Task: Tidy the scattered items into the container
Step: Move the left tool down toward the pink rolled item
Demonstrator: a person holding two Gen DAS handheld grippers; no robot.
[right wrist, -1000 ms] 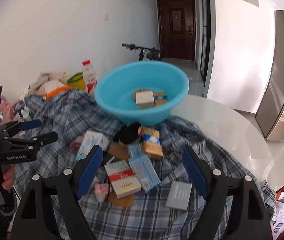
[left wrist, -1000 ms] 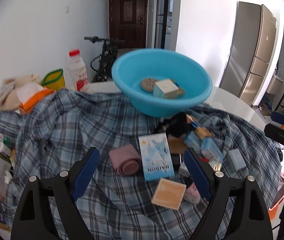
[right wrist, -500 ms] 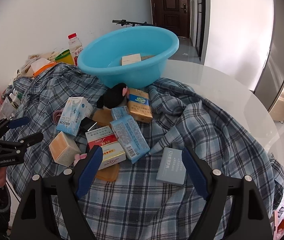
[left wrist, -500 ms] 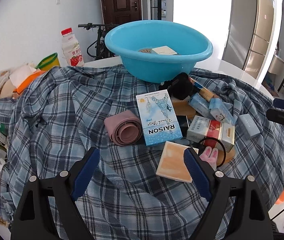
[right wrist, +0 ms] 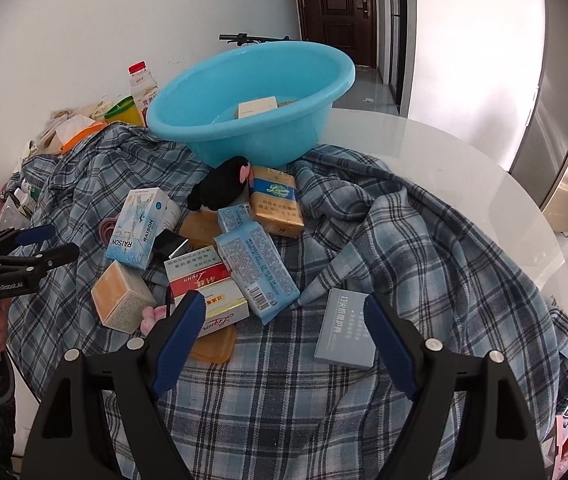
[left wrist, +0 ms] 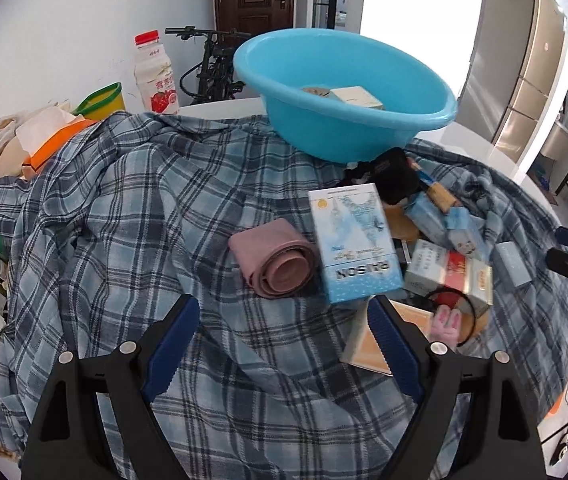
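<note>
I've dropped both tools toward the clutter: left gripper (left wrist: 280,332) and right gripper (right wrist: 284,328) both spread, empty. Blue basin (right wrist: 284,136) now upper-centre, so next is a pick, likely pink roll (left wrist: 274,258) or grey box (right wrist: 345,330).

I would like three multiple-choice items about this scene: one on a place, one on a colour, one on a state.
1. Where does the grey flat box lie?
A. in the basin
B. on the checked cloth
C. on the floor

2. What colour is the round plastic basin?
A. light blue
B. red
C. green

3. How does the right gripper stand?
A. shut on a box
B. open, holding nothing
C. shut, empty

Answers:
1 B, it rests on the cloth near the right gripper.
2 A, its wall and rim are light blue.
3 B, its pads stand apart with nothing between them.
</note>
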